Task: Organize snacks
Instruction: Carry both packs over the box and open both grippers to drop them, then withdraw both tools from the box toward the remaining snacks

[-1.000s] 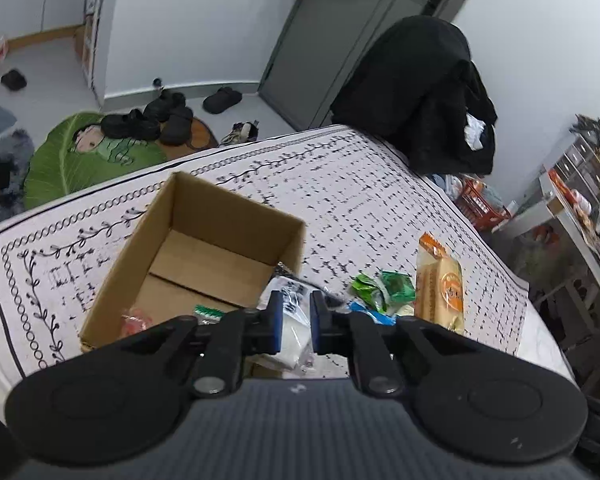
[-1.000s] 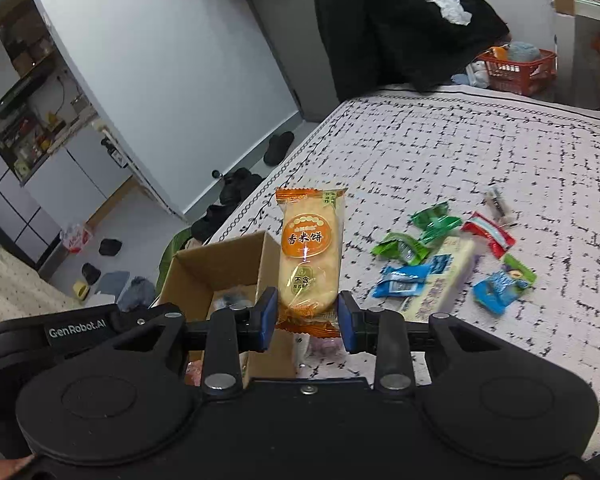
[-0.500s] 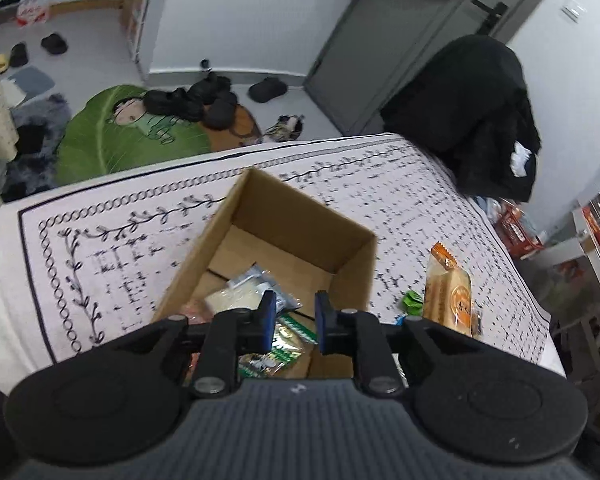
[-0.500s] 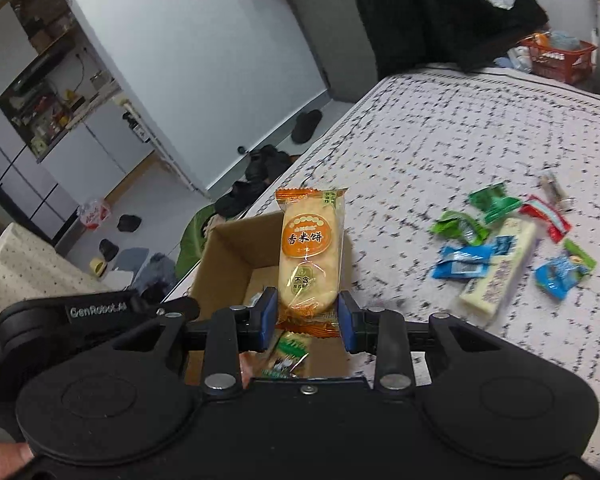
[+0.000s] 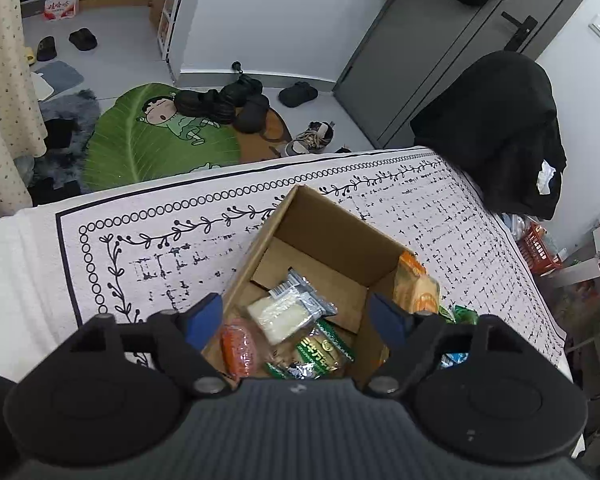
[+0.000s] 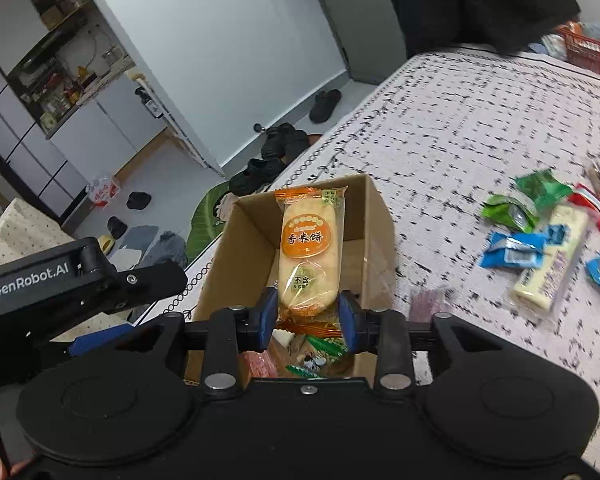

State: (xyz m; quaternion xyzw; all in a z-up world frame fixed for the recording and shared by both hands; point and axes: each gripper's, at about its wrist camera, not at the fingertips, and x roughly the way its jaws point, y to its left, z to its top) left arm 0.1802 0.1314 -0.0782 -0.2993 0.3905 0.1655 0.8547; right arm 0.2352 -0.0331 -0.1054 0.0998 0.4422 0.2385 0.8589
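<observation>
An open cardboard box (image 5: pixel 332 232) stands on the patterned cloth. Inside lie a white packet (image 5: pixel 284 312), an orange-red packet (image 5: pixel 238 346) and a green packet (image 5: pixel 320 350). My left gripper (image 5: pixel 296 314) hangs over the box's near end, its jaws opening wide with nothing gripped. My right gripper (image 6: pixel 308 312) has its pads on the bottom of an orange rice-cracker packet (image 6: pixel 308 252), which stands upright above the box (image 6: pixel 244 248); its jaws are opening. The same packet (image 5: pixel 418 292) shows at the box's right wall in the left wrist view.
Loose snacks lie on the cloth right of the box: green packets (image 6: pixel 512 208), a blue packet (image 6: pixel 512 250), a long pale bar (image 6: pixel 552 256), a red packet (image 6: pixel 592 208). A black coat (image 5: pixel 500 128) hangs past the table's far corner. Shoes and a green mat (image 5: pixel 160 140) are on the floor.
My left gripper moved over the box and its jaws spread wide; the white packet now lies inside. My right gripper carried the rice-cracker packet from the box's side to above it.
</observation>
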